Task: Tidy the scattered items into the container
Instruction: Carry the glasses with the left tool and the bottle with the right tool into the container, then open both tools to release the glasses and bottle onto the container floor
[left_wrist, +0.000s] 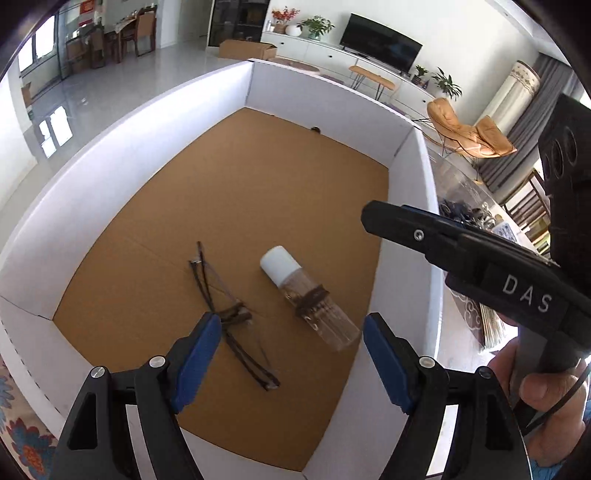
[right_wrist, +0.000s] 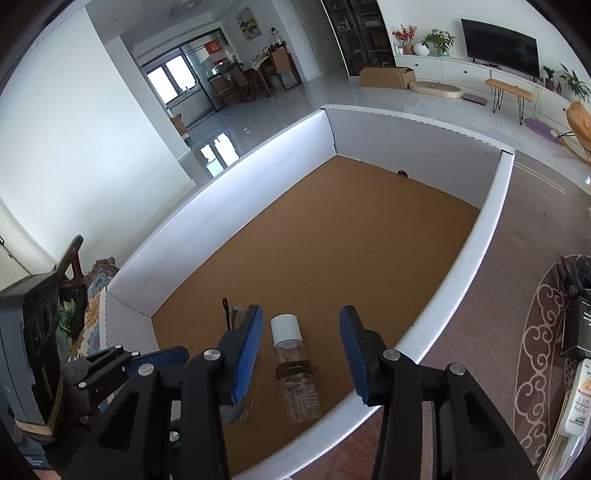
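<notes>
A large shallow container with white walls and a brown cardboard floor (left_wrist: 140, 177) fills both wrist views, and two of the scattered items already lie on its floor near the close end. One is a clear cylindrical bottle with a white cap and a thin brown band around its middle (left_wrist: 310, 299), lying on its side with the cap pointing toward the far wall. Just beside it, not touching, lies a pair of thin brown-framed glasses (left_wrist: 229, 317) with the arms folded loosely. The left gripper (left_wrist: 291, 354), black with blue pads, hangs over these items with its jaws spread wide; both the bottle and the glasses show in the gap, and the pads press on nothing. The right gripper (right_wrist: 301, 354) also stands spread, empty, with the bottle seen between its blue pads but below them on the floor. A person's hand (left_wrist: 546, 387) grips the right tool's handle at the edge of the left view. Outside the container's right wall, a patterned round mat (right_wrist: 535, 350) carries a few more objects.
</notes>
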